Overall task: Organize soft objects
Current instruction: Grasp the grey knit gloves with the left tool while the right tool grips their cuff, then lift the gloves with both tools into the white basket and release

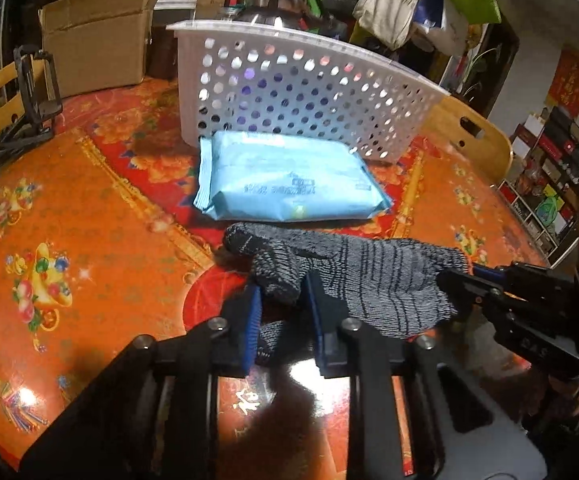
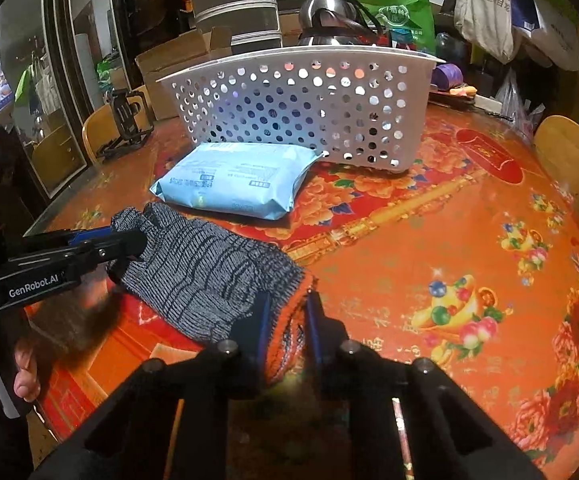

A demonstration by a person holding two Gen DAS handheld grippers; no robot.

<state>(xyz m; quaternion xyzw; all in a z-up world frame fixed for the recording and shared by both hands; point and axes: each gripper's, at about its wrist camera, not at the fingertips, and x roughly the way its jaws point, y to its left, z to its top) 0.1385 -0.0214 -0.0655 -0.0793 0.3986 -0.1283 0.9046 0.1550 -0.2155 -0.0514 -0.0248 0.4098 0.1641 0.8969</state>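
Observation:
A grey knitted glove (image 1: 369,276) with an orange cuff (image 2: 289,320) lies stretched out on the red and orange tablecloth. My left gripper (image 1: 281,300) is shut on its finger end and shows at the left of the right wrist view (image 2: 129,246). My right gripper (image 2: 285,312) is shut on the cuff and enters the left wrist view from the right (image 1: 461,284). Just beyond the glove lies a light blue soft pack (image 1: 285,178) (image 2: 237,180). Behind the pack stands a white perforated basket (image 1: 289,84) (image 2: 301,108).
A cardboard box (image 1: 93,52) and a black folding stand (image 1: 29,96) sit at the back left. A steel kettle (image 2: 325,12) stands behind the basket. Wooden chair backs (image 1: 469,136) (image 2: 573,160) rise at the table's edges. A hand (image 2: 21,376) grips the left tool.

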